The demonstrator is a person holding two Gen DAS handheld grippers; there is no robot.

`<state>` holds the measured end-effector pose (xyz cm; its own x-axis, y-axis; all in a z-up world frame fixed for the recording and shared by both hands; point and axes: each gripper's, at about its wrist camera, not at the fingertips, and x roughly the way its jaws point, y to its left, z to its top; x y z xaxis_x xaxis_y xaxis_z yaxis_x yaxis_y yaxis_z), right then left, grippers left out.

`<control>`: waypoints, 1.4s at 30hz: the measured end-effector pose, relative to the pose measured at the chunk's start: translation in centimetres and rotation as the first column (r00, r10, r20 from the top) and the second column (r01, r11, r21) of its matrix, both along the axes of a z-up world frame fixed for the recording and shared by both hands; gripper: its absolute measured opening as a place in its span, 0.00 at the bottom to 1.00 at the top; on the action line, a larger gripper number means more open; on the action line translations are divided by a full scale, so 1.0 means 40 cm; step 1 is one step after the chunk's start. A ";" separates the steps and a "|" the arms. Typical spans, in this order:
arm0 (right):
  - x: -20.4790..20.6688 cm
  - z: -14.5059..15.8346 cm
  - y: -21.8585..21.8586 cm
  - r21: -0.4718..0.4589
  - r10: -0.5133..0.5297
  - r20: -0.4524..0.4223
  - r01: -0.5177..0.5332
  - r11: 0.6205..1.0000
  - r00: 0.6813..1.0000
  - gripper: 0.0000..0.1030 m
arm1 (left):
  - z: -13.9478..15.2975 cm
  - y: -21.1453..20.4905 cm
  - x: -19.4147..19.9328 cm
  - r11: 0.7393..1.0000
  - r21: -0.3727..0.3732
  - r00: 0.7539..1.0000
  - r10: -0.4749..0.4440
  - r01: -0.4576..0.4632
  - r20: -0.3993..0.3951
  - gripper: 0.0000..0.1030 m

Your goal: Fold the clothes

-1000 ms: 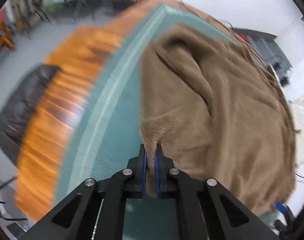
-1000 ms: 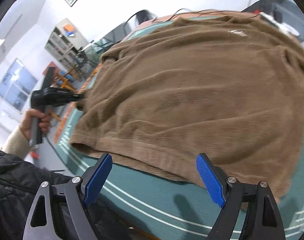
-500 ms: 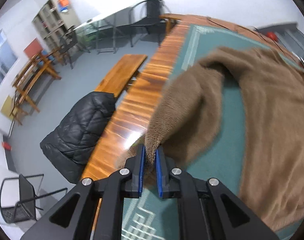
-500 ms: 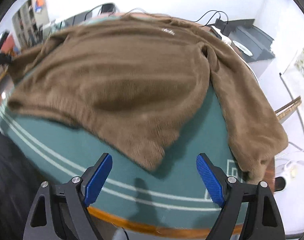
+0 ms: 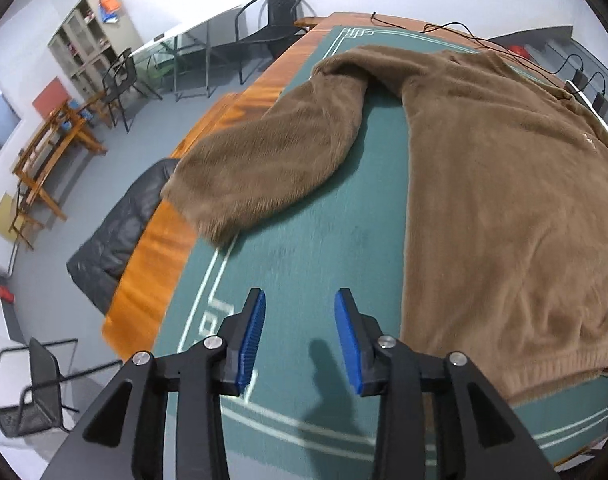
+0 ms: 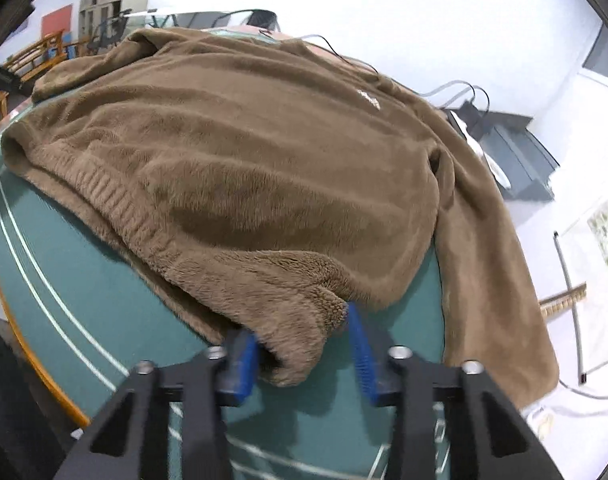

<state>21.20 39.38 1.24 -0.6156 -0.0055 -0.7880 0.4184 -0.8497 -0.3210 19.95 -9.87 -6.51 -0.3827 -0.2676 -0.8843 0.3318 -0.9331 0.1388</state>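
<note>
Brown fleece sweater (image 5: 504, 200): spread flat on the green-covered tabletop (image 5: 304, 264), body ahead and to the right of the left gripper's fingers. One sleeve (image 5: 272, 160) stretches ahead and to the left of those fingers, its cuff lying over the tabletop's wooden border. Left gripper (image 5: 300, 336): fingers partly apart and opening, nothing between them, only bare green cover below. Right gripper (image 6: 304, 348): fingers closing around the sweater's bottom corner (image 6: 292, 320), fleece bunched between the blue pads; the other sleeve (image 6: 492, 248) runs ahead to their right. Black jacket (image 5: 116, 232): beside the tabletop, left of the left fingers.
</note>
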 end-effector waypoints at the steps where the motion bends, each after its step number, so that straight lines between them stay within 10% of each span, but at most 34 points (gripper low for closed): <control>1: -0.004 0.003 0.006 -0.008 0.004 -0.005 -0.004 1.000 1.000 0.33 | -0.002 0.004 0.016 1.000 0.011 1.000 0.001 -0.001 -0.002 0.39; 16: 0.006 0.016 0.108 -0.162 -0.121 0.062 0.130 0.978 0.991 0.31 | -0.047 0.153 0.107 0.987 0.102 0.992 -0.122 0.124 -0.029 0.54; 19: 0.015 0.009 0.090 -0.108 -0.093 0.031 0.096 0.990 0.995 0.33 | -0.058 0.151 0.110 0.986 0.116 0.993 -0.115 0.117 -0.028 0.54; 23: 0.036 -0.010 0.030 0.048 -0.018 -0.048 0.020 0.999 0.999 0.67 | -0.063 0.145 0.117 0.984 0.142 0.994 -0.105 0.108 -0.032 0.54; 30: 0.062 -0.036 -0.084 0.232 0.182 -0.134 -0.147 0.961 0.974 0.67 | -0.073 0.161 0.123 0.980 0.141 0.990 -0.141 0.144 -0.029 0.54; 34: 0.023 -0.014 -0.054 0.113 0.117 -0.087 -0.107 0.988 0.989 0.23 | -0.076 0.161 0.131 0.979 0.149 0.990 -0.136 0.140 -0.033 0.57; 42: 0.002 0.057 0.097 -0.139 -0.109 0.021 0.111 0.984 0.994 0.23 | -0.070 0.195 0.158 0.962 0.190 0.980 -0.185 0.195 -0.070 0.60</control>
<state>21.29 43.26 3.53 -0.6083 -0.0490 -0.7922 0.3235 -0.9268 -0.1910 26.28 -2.07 -9.29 -0.4556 -0.0102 -0.8901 0.1480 -0.9869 -0.0644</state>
